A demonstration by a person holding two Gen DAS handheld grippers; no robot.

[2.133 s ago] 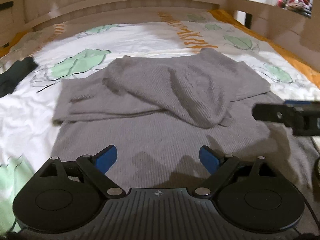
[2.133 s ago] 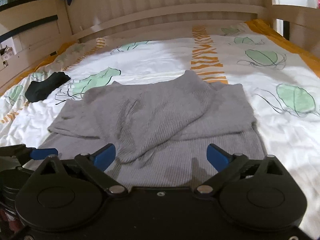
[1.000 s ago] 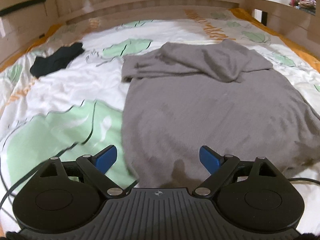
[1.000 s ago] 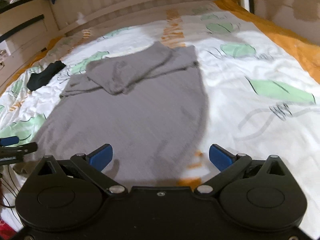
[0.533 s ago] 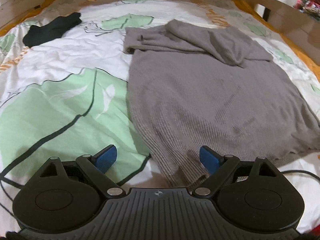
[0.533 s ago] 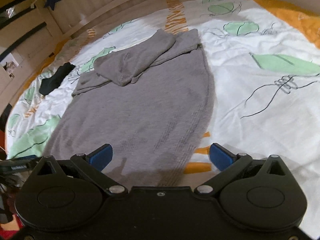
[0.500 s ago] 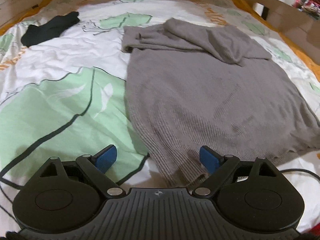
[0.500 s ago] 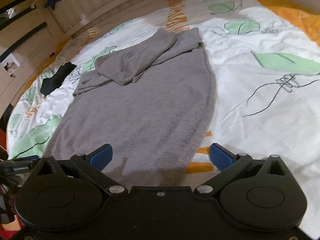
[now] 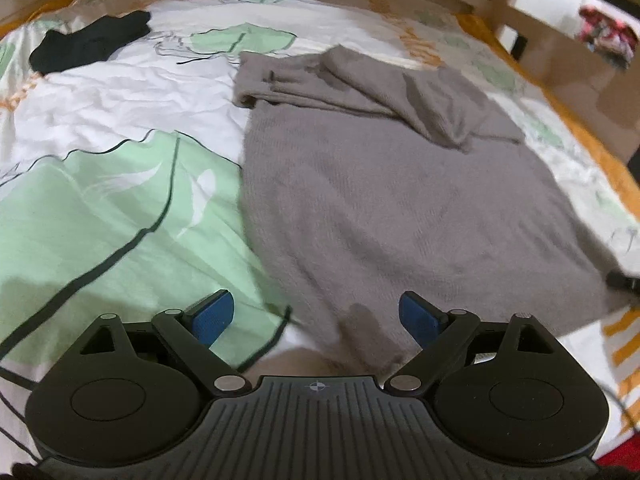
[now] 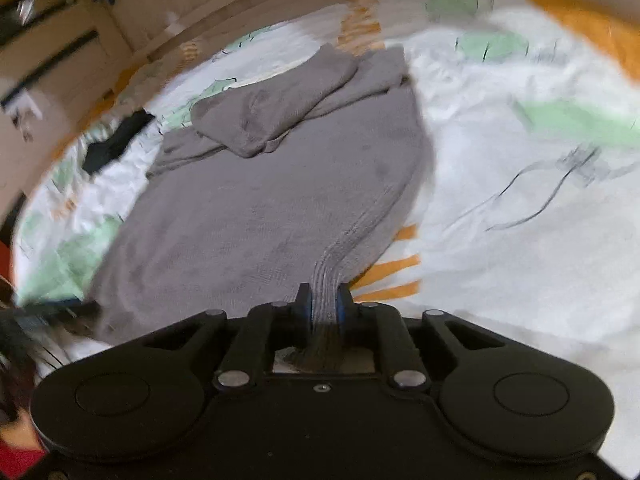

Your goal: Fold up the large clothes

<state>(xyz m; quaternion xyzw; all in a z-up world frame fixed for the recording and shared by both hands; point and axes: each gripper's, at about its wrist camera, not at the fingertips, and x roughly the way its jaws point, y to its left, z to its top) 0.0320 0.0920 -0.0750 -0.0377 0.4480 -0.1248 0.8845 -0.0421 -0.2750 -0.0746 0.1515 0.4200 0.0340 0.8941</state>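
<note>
A grey sweater (image 9: 400,184) is spread flat across the middle of the bed (image 9: 104,200), with its sleeves folded over its top part. Its bottom corner is being pinched by the closing jaws of the right gripper (image 10: 323,305). The jaws of the left gripper (image 9: 316,316) are spread wide over the sweater's other bottom corner. A black sock (image 9: 88,42) is seen at the upper left.

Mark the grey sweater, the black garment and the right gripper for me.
grey sweater (image 9: 400,208): left wrist view, middle of its body.
black garment (image 9: 88,42): left wrist view, its centre.
right gripper (image 10: 324,306): right wrist view, between fingertips closing on the sweater's hem.
</note>
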